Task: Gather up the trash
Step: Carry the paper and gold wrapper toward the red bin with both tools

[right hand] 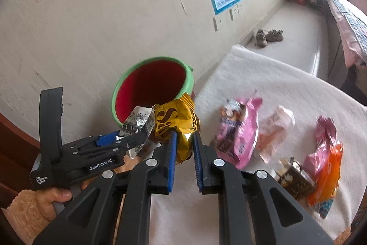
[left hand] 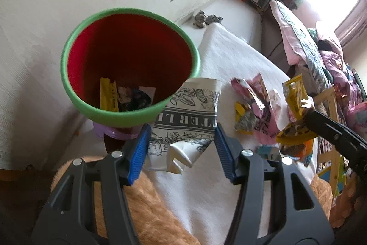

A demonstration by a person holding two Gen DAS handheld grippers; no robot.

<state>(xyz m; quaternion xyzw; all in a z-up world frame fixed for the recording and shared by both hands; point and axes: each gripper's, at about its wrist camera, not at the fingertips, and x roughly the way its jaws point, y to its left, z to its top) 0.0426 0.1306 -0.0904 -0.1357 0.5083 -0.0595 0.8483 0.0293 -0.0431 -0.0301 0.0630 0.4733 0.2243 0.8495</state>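
A bin with a green rim (left hand: 75, 98) and a red inside stands against the wall, with a yellow wrapper (left hand: 107, 95) and dark scraps at its bottom. My left gripper (left hand: 182, 130) is shut on a white carton with black line drawings (left hand: 190, 107), held just right of the bin. From the right wrist view the bin (right hand: 117, 93) is behind that left gripper (right hand: 137, 137) and its carton (right hand: 137, 121). My right gripper (right hand: 184, 137) is shut on a gold wrapper with brown lettering (right hand: 174, 121), close to the bin's near rim. The right gripper (left hand: 307, 114) also shows at the right of the left wrist view.
Pink wrappers (right hand: 238, 130), an orange wrapper (right hand: 325, 176) and a small dark box (right hand: 296, 178) lie on the white cloth (right hand: 275, 75). A pair of shoes (right hand: 268, 36) sits on the floor by the wall. A bed with pink bedding (left hand: 298, 38) stands at the right.
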